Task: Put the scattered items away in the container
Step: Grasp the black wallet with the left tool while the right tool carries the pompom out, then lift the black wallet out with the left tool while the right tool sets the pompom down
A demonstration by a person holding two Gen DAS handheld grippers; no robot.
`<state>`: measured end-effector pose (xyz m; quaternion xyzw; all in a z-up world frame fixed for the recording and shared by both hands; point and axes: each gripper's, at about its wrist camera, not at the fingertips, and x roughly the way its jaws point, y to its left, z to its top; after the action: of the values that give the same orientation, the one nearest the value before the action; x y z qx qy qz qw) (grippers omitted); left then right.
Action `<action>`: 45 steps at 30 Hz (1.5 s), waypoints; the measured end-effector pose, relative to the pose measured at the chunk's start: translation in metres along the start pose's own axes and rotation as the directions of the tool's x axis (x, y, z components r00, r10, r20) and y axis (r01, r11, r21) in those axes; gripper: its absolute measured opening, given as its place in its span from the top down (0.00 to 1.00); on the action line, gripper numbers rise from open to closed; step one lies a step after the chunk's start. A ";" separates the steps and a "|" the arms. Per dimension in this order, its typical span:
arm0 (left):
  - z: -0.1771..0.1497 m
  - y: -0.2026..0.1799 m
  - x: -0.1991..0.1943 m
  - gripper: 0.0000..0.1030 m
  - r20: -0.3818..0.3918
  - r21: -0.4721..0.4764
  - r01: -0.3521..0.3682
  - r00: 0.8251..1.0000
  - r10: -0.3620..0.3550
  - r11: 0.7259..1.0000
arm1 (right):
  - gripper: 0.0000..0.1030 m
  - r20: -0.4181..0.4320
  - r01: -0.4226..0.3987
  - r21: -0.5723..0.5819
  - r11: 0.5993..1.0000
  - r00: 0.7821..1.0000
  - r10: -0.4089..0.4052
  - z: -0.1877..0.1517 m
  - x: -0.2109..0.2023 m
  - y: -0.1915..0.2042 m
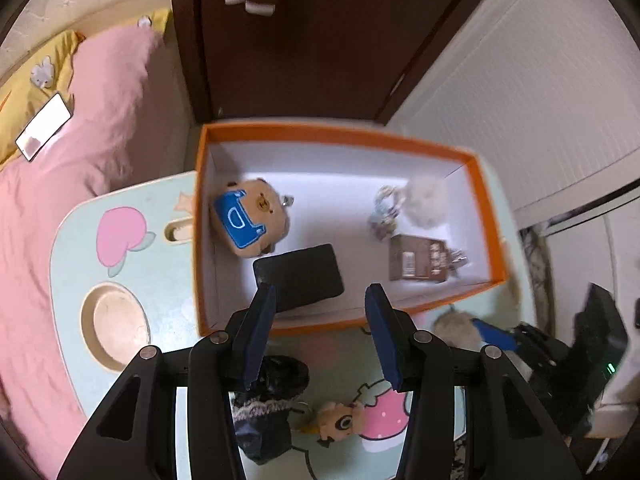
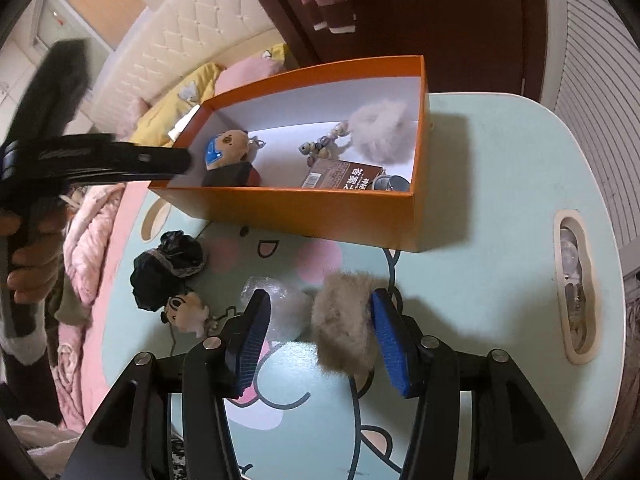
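An orange box (image 1: 478, 184) with a white inside stands on the pale green table (image 2: 500, 200). It holds a bear plush in blue (image 1: 250, 218), a black pad (image 1: 300, 274), a brown packet (image 1: 416, 258), a bead chain and a white pompom (image 1: 426, 200). My left gripper (image 1: 320, 320) is open and empty above the box's near wall. My right gripper (image 2: 320, 344) is open around a beige fur scrunchie (image 2: 346, 324), which touches its right finger, next to a clear crinkly ball (image 2: 284, 304). A black lace scrunchie (image 2: 168, 268) and a small bear keychain (image 2: 188, 312) lie on the table to the left.
A bed with pink and yellow bedding (image 1: 60, 184) and a phone (image 1: 44, 126) lies left of the table. A dark wooden door (image 1: 320, 40) stands behind the box. The table has a round cup recess (image 1: 116, 328) and a slot (image 2: 574, 284).
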<state>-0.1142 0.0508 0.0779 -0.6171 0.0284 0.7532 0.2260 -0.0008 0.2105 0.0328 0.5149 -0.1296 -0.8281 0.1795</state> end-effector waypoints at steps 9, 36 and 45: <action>0.018 -0.017 0.036 0.54 -0.053 -0.049 -0.147 0.988 0.144 0.988 | 0.50 0.010 -0.060 0.026 0.998 0.998 0.060 -0.005 0.000 -0.005; 0.022 -0.014 0.039 0.37 -0.051 -0.074 -0.182 0.983 0.179 0.981 | 0.50 0.028 -0.082 0.059 0.995 0.996 0.080 -0.006 -0.003 -0.015; 0.020 -0.022 0.077 0.34 -0.091 0.043 -0.353 0.930 0.356 0.935 | 0.50 0.020 -0.091 0.052 0.995 0.996 0.090 -0.006 -0.001 -0.018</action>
<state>-0.1351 0.1007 0.0153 -0.6350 0.1598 0.7501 0.0926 0.0018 0.2275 0.0240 0.5057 -0.1760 -0.8201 0.2019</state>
